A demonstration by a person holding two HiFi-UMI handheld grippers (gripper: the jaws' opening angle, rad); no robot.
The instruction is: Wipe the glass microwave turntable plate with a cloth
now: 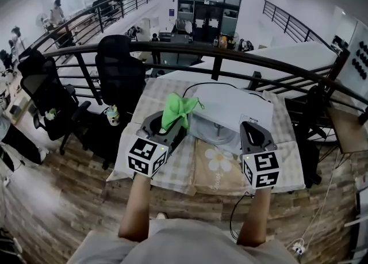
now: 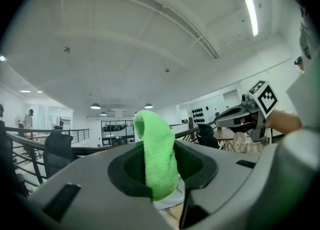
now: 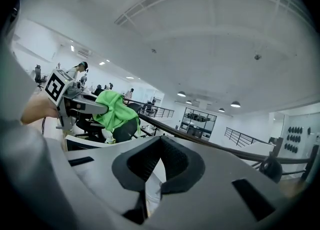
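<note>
The left tool point(image 2: 161, 174) has its jaws closed on a green cloth point(image 2: 157, 151). The cloth stands up between the pads in a folded strip, and its top flops over. In the head view the loose end of the cloth hangs just above the tool tips, lifted off the table point(image 1: 154, 97) and touching nothing else.

The right tool point(image 3: 159, 160) has its jaws drawn together at the tips, with nothing between them. It is held level with the left one and well apart from it. Both tools point up and away from the person.

Between the two tools, and a little beyond them, a pale round disc with a small hub lies low in front of the white microwave point(image 1: 237, 105). I take this to be the glass turntable plate point(image 1: 215, 134), though its edge is hard to make out against the microwave.

As for progress, the cloth is already in hand and the plate looks to be out where it can be reached. The cloth is not on the glass, though, so the wiping itself appears not yet begun. What seems to be left is bringing the cloth down onto the plate, rubbing over its surface, perhaps steadying it with the empty right tool
</note>
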